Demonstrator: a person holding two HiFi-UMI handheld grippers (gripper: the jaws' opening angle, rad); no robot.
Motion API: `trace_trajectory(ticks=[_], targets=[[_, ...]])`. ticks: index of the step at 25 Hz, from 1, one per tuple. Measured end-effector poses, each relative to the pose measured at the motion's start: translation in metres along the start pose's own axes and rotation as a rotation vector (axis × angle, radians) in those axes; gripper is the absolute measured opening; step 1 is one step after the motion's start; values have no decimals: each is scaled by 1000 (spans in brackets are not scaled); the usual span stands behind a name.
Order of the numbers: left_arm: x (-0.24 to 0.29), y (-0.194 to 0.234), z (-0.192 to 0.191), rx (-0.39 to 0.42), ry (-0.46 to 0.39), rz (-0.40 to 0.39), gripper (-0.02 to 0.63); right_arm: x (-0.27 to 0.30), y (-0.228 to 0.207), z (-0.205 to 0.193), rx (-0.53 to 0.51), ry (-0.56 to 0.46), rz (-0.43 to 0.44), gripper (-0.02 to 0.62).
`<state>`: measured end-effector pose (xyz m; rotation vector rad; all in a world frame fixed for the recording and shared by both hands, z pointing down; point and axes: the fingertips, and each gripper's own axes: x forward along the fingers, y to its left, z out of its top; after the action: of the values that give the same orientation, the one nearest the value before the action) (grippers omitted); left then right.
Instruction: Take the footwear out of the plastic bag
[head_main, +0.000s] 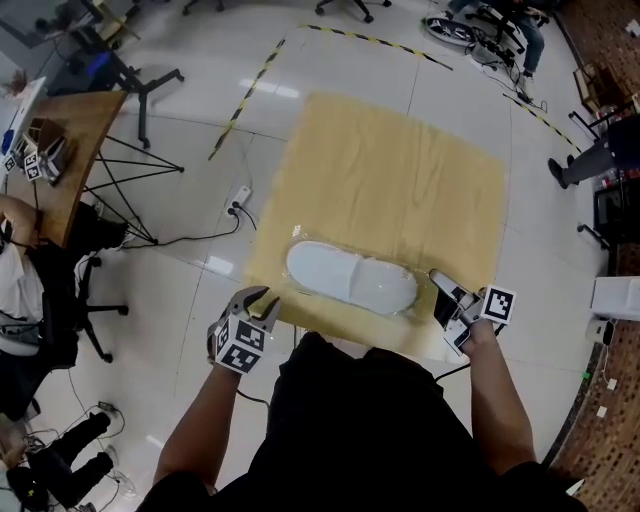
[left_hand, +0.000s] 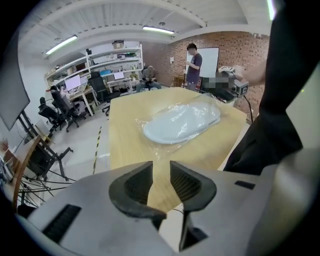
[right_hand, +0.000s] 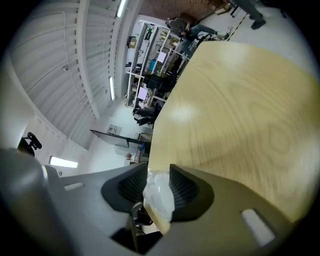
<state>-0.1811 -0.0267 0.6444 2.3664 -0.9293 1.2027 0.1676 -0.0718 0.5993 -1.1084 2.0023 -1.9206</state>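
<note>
A white shoe (head_main: 350, 277) lies on its side inside a clear plastic bag (head_main: 407, 272) near the front edge of the light wooden table (head_main: 400, 170). My left gripper (head_main: 260, 300) hangs off the table's front left corner, open and empty. In the left gripper view the shoe (left_hand: 180, 124) and the crinkled bag (left_hand: 154, 149) lie beyond the left gripper (left_hand: 161, 172). My right gripper (head_main: 441, 279) is at the bag's right end. In the right gripper view the right gripper (right_hand: 159, 177) has its jaws apart, with a wad of clear plastic (right_hand: 158, 197) between them.
A wooden desk (head_main: 70, 150) on black legs and an office chair (head_main: 60, 300) stand to the left. A power strip (head_main: 238, 201) and yellow-black tape (head_main: 245, 95) lie on the floor. A person (left_hand: 194, 65) stands beyond the table's far end.
</note>
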Motion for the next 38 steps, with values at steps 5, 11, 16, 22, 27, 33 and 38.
trace_trajectory(ticks=[5, 11, 16, 22, 27, 33, 38], targets=[[-23, 12, 60, 12, -103, -19, 112, -41, -4, 15, -87, -66, -33, 123], [32, -38, 126, 652, 42, -256, 107, -35, 11, -1, -274, 6, -61, 112], [65, -74, 119, 866, 214, -468, 92, -39, -6, -10, -637, 139, -336, 114], [68, -83, 106, 867, 190, -413, 50, -31, -39, 1, -905, 246, -527, 149], [65, -88, 108, 829, 144, -373, 32, -7, -47, 10, -810, 270, -453, 163], [62, -81, 110, 821, 123, -354, 25, 11, -38, 22, -756, 256, -401, 3], [63, -77, 106, 793, 111, -338, 15, -19, -48, 43, -655, 132, -495, 32]])
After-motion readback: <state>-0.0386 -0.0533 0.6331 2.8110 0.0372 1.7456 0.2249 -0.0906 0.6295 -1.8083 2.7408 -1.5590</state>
